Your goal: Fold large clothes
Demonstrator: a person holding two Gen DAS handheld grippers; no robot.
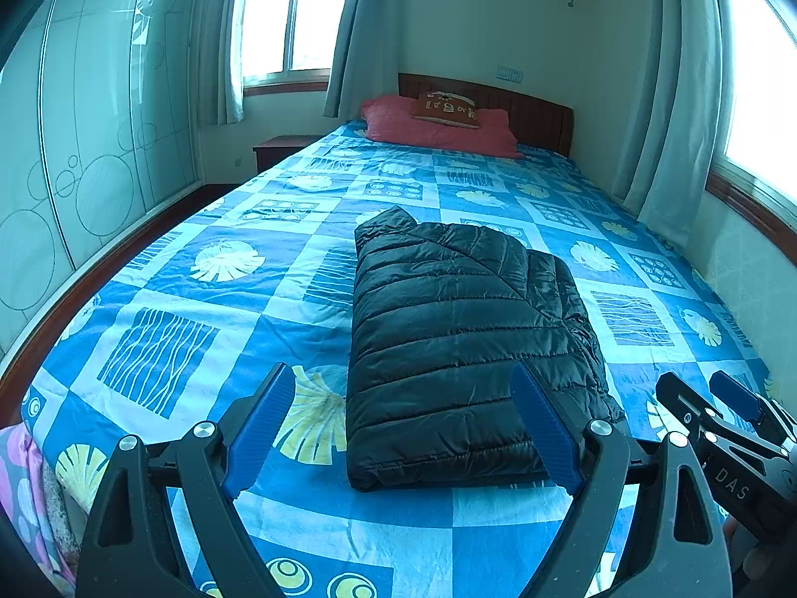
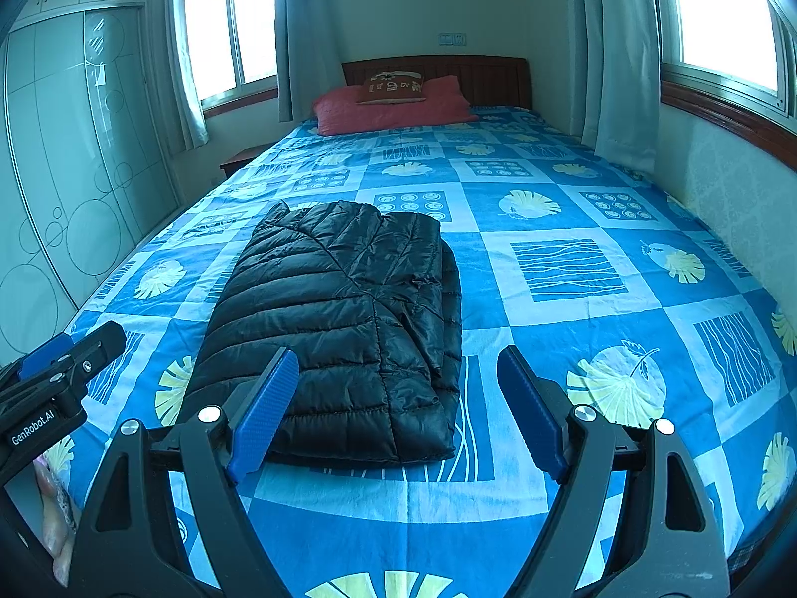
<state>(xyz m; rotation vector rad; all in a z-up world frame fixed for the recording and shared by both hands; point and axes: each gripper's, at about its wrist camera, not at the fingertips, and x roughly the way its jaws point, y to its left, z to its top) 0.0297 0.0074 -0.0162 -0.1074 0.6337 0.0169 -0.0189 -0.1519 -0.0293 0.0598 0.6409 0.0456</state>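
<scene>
Here quilted glossy black jacket (image 1: pixel 463 344) folded rectangular on patterned cotton bedspread (image 1: pixel 209 309)

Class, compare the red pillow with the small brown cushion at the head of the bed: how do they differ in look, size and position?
The red pillow is plain and wide; the brown cushion is smaller and carries a pale printed design. The red pillow lies flat on the blue patterned bedspread, while the brown cushion rests on top of it, leaning towards the wooden headboard. Both are soft bedding at the bed's far end.
</scene>
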